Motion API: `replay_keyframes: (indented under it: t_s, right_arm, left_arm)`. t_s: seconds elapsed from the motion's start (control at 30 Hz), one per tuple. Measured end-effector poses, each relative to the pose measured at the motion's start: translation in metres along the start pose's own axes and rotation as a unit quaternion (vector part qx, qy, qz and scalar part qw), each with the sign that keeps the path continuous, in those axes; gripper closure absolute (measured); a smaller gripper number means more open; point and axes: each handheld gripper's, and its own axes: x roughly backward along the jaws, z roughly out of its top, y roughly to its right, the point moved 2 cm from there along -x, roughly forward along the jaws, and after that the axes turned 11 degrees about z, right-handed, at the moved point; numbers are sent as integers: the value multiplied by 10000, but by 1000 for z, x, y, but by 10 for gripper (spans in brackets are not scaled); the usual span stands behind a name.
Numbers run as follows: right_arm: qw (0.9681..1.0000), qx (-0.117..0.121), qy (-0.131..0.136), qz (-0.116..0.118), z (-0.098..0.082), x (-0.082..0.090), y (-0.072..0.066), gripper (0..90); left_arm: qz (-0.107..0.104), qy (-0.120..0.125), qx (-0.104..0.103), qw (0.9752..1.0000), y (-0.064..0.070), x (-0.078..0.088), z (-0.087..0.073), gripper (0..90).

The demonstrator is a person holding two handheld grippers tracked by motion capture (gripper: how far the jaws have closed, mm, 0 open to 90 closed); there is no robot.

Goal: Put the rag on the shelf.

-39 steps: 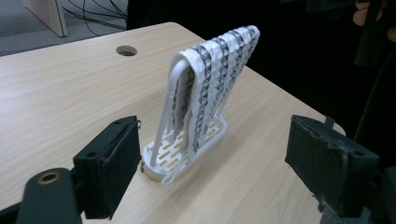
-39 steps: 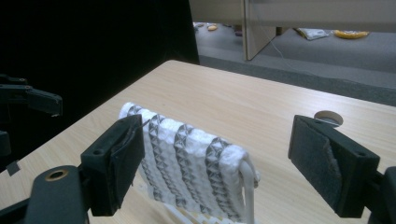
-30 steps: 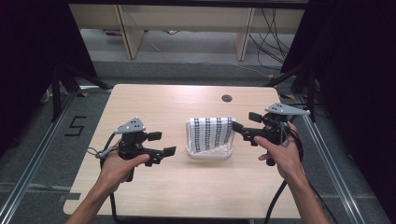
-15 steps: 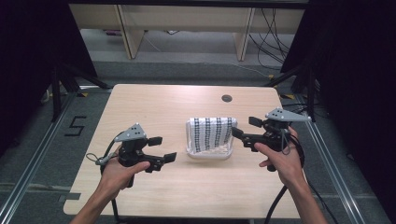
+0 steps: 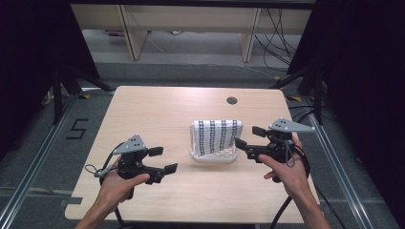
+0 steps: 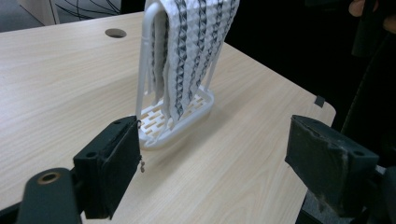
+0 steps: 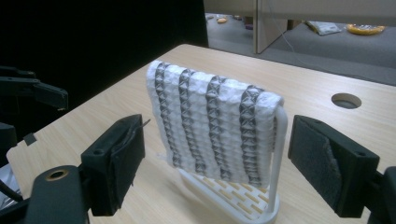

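L gripper (image 5: pixel 161 160) sits at table's near-left, jaws spread wide, nothing between them; well apart from the rack. In left gripper view it looks along its jaws at the white plastic rack (image 6: pixel 180 122) end-on, w/ the towel (image 6: pixel 191 51) draped over the top bar. Centre of wooden table (image 5: pixel 157 114): rack stands upright, the white/grey patterned towel hangs folded over it, both sides down toward the slotted base. Cable hole (image 5: pixel 232 100) farther back, nothing near it. R gripper (image 5: pixel 247 137) just beside rack's right end, jaws also released and empty, one tip near the rack but contact can't be told. Right gripper view shows towel face square-on between its jaws, some way ahead. Progress est.: towel hung and neat, both tools let go, so hanging looks done; if removal is intended, no grasp made yet.
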Motion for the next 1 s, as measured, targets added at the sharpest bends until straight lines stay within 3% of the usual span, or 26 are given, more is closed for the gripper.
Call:
replay_keyframes:
  t_s: [0.03,0.07,0.17,0.2,0.23,0.3,0.33,0.4,0.47,0.5,0.63,0.67,0.7,0.73,0.77,0.8,0.83,0.9,0.93,1.0]
  right_arm:
    - [10000,-47,6,13,-1,0,-1,197]
    - [9999,138,13,-50,-1,1,0,197]
    - [10000,49,4,21,-5,-1,-3,197]
    - [9999,-136,-26,50,-6,-1,-6,197]
    - [10000,9,-26,30,-7,-1,-5,197]
    - [10000,-46,-47,26,-10,-3,-7,197]
    - [9999,91,-99,21,-13,-5,-6,198]
    - [9999,-19,-114,65,-16,-8,-8,197]
    - [9999,82,-114,46,-17,-9,-6,198]
    - [9998,-98,-154,76,-20,-11,-9,198]
    - [9997,45,-210,72,-23,-14,-10,198]
    - [9997,-101,-205,89,-25,-16,-13,198]
    - [9997,117,-177,72,-26,-16,-11,198]
    - [9997,-14,-215,127,-28,-17,-14,198]
    - [9996,72,-224,164,-29,-18,-13,198]
    - [9996,-60,-224,163,-30,-18,-16,199]
    - [9995,129,-199,210,-30,-18,-14,199]
    - [9995,-43,-217,207,-32,-17,-17,198]
    - [9995,76,-260,171,-33,-16,-16,199]
    - [9996,60,-182,224,-33,-17,-17,198]
  left_arm:
    - [-19,5,-9,10000,0,0,-1,170]
    - [-9,11,8,10000,-1,0,-3,170]
    - [37,19,25,10000,0,1,-7,170]
    - [52,6,16,10000,0,1,-9,170]
    - [21,6,-15,10000,0,1,-11,170]
    - [50,-24,-11,10000,1,1,-14,170]
    - [14,-15,-23,10000,1,0,-16,170]
    - [37,-31,-36,10000,2,1,-21,170]
    - [-12,-8,-34,10000,2,0,-23,170]
    - [36,-55,-45,10000,4,0,-26,170]
    - [8,-65,-76,9999,5,-2,-32,170]
    - [-42,-37,-64,10000,5,-2,-34,170]
    - [-12,-50,-79,10000,5,-2,-35,170]
    - [-11,-49,-71,10000,6,-2,-38,170]
    - [-11,-49,-71,10000,6,-2,-38,170]
    - [-71,-26,-46,10000,6,-3,-40,170]
    - [-14,-62,-74,10000,6,-2,-41,170]
    - [-36,-53,-84,9999,6,-4,-45,170]
    - [28,-80,-88,9999,7,-3,-46,170]
    - [23,-81,-96,9999,7,-3,-47,170]
